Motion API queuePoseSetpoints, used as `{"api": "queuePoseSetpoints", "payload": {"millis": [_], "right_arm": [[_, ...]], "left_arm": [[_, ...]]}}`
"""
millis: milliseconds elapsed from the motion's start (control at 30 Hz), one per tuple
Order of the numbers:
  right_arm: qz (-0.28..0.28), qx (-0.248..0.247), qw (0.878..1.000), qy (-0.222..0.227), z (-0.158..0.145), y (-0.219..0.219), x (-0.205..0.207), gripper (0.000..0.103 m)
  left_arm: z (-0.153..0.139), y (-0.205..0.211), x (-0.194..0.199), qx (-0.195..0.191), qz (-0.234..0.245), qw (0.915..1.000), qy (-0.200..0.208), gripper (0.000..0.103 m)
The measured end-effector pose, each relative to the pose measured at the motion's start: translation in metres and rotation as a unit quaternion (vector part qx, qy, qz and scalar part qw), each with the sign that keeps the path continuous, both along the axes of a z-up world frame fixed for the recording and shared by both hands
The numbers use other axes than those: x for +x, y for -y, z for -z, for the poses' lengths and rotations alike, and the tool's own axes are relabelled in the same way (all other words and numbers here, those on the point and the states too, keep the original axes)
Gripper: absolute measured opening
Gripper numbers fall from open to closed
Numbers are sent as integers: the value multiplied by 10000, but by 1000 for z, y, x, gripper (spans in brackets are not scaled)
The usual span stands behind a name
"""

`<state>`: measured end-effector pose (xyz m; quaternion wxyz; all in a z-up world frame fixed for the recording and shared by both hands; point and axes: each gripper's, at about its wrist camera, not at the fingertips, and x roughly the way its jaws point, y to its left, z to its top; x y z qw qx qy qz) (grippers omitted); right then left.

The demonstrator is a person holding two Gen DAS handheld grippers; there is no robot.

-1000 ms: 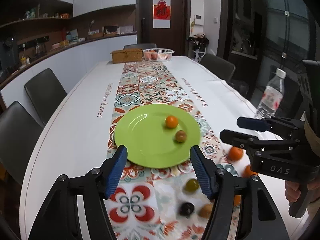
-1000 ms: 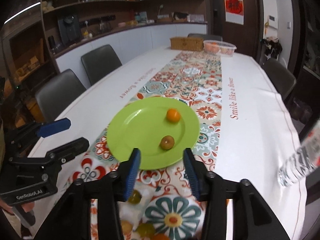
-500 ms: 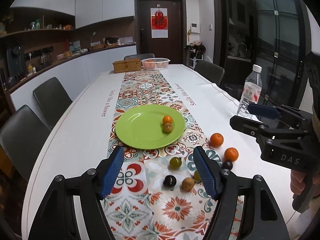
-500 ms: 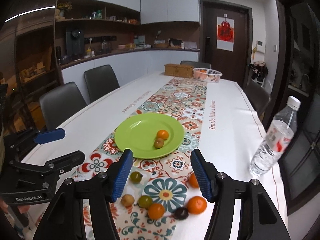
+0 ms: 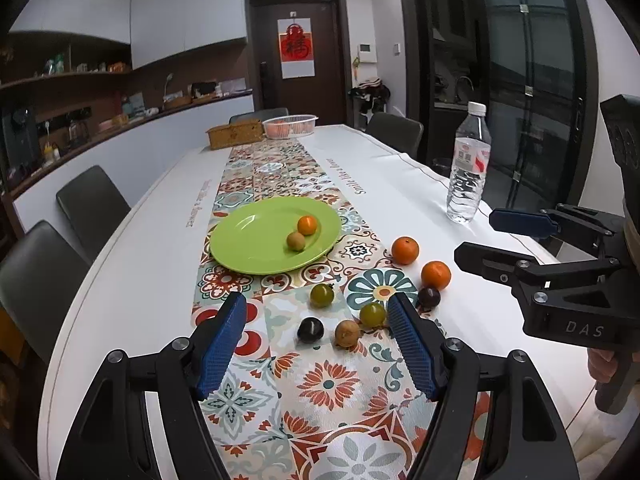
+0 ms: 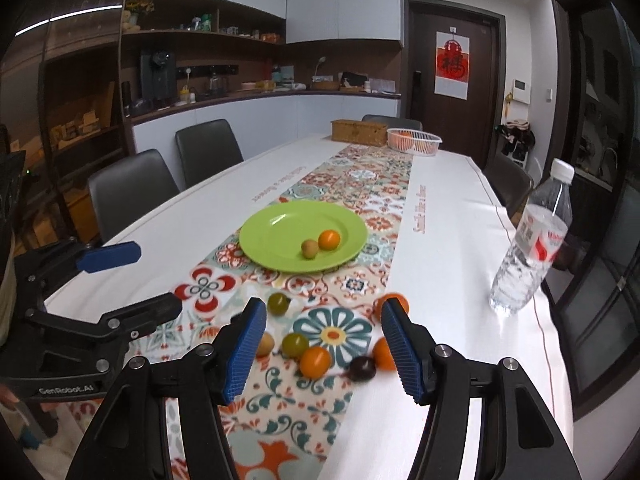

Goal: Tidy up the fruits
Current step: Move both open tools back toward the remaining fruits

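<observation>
Fruit lies loose just ahead of our left gripper [image 5: 316,336] and right gripper [image 6: 324,340], both spread and empty (two pieces already sit on the green plate [image 5: 248,240] beyond); next, we judge, comes closing on one piece.

Both handheld tools are built of matte black plastic links pinned with round silver screws. The left gripper [image 5: 314,340] ends in two long blue pads [image 5: 222,344] with a fine ribbed, cross-hatched face, set on angular black arms; its body, seen from the other camera, carries the white lettering "GenRobot.AI". The right gripper [image 6: 324,344] has the same blue ribbed pads [image 6: 400,348] and black linkage, and its side is stamped "DAS" in pale letters. Below that marking, part of a hand [image 5: 602,364] wraps a black grip.
</observation>
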<state>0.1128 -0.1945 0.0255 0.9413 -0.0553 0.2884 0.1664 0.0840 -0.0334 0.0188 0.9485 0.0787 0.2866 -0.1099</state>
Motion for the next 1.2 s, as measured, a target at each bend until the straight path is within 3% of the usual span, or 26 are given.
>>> {"api": "queuePoseSetpoints", "payload": {"millis": [267,367,800,1200], "right_arm": [[-30,-233,9997,83,15,1,-14,61],[-89,-345,9994,0,23,0,-14,61],[-348,-671,9967,-306,55,-10,-3,60],[-565,-600,9933,-807,82,-21,28,49]], "left_arm": [[23,15,-6,498,290,9983,29,72],[31,18,-5,527,408,9978,-17,71],[63,23,18,624,1074,9914,-409,50],[85,23,50,627,1262,9867,-806,40]]}}
